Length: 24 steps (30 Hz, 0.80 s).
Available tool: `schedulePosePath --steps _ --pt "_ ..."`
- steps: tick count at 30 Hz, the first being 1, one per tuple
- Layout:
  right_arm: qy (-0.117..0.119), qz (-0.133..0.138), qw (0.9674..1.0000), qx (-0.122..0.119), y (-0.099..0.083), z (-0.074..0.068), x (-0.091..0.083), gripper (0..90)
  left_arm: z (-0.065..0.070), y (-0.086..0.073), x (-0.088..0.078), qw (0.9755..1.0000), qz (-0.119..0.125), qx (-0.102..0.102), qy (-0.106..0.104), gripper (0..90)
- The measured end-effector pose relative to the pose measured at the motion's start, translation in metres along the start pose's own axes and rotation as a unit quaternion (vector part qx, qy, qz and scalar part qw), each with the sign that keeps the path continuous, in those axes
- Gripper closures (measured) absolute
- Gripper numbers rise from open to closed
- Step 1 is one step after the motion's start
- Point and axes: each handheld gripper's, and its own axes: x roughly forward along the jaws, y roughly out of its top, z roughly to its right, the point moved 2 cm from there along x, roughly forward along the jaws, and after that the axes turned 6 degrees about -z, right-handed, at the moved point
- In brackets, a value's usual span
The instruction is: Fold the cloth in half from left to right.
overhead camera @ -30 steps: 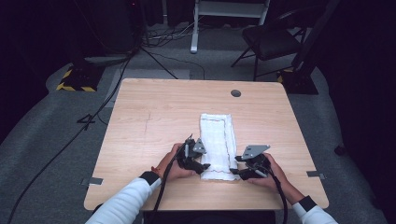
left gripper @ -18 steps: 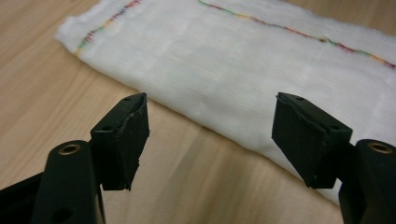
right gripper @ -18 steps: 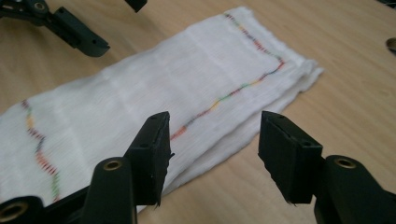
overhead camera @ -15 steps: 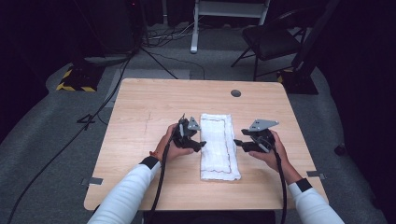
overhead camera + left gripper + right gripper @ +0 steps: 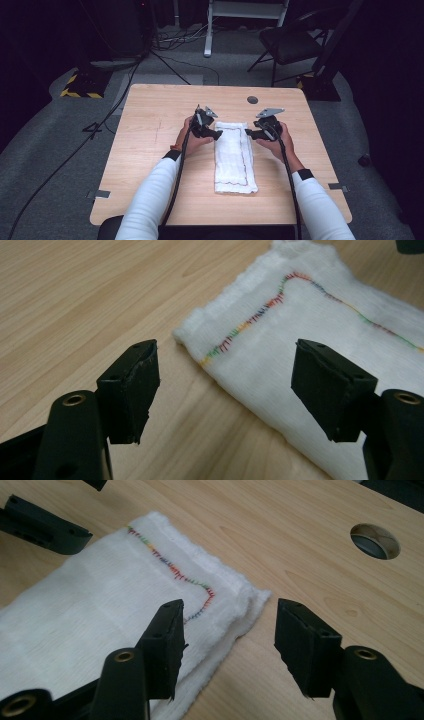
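A white folded towel (image 5: 234,160) with a multicoloured stitched line lies lengthwise at the middle of the wooden table (image 5: 150,130). My left gripper (image 5: 218,135) stands open at the towel's far left corner. In the left gripper view that gripper (image 5: 227,347) has the corner of the towel (image 5: 310,315) between its jaws, with neither pad touching it. My right gripper (image 5: 248,133) is open at the far right corner. Its jaws have just closed a little, and in the right gripper view it (image 5: 228,605) straddles the corner of the towel (image 5: 90,610) without pressing on it.
A round cable hole (image 5: 252,100) sits in the table beyond the towel, also the hole (image 5: 375,541) in the right gripper view. A black chair (image 5: 290,42) and a white stand (image 5: 240,10) are on the floor behind the table. Cables trail from both grippers toward the near edge.
Both hands have moved away from the person along the towel's sides, from its near end to its far end. The towel has stayed flat in place.
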Motion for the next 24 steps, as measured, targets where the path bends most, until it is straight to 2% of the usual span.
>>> schedulePosePath --steps 1,3,9,11,13,15,19,20,24 --pt "0.002 -0.001 1.0000 0.007 0.002 0.001 0.003 46.1 -0.002 0.001 0.002 1.0000 -0.002 -0.006 0.004 27.7" --pt "0.003 -0.002 0.9999 0.016 0.004 0.004 0.009 46.0 -0.006 0.002 0.005 0.9998 -0.001 -0.022 0.000 27.9" --pt "0.006 -0.005 0.9992 0.038 0.007 0.010 0.023 46.0 -0.014 0.000 0.014 0.9989 -0.001 -0.046 0.002 28.4" --pt "0.007 -0.008 0.9989 0.046 0.006 0.012 0.028 46.0 -0.015 0.001 0.018 0.9988 -0.008 -0.048 0.008 28.6" --pt "0.008 -0.012 0.9986 0.052 0.007 0.013 0.032 45.6 -0.015 0.001 0.022 0.9986 -0.010 -0.052 0.004 28.6" --pt "0.008 -0.013 0.9986 0.050 0.008 0.013 0.035 45.6 -0.015 0.001 0.024 0.9987 -0.019 -0.047 0.006 28.2" --pt "0.003 -0.022 0.9985 0.050 0.009 0.014 0.040 46.2 -0.014 0.004 0.027 0.9987 -0.019 -0.047 0.005 27.7" --pt "0.006 -0.025 0.9983 0.052 0.009 0.014 0.041 46.5 -0.013 0.005 0.028 0.9989 -0.023 -0.041 0.005 27.4" --pt "0.015 -0.037 0.9978 0.052 0.007 0.012 0.046 46.1 -0.013 0.003 0.032 0.9987 -0.022 -0.047 -0.002 26.9"
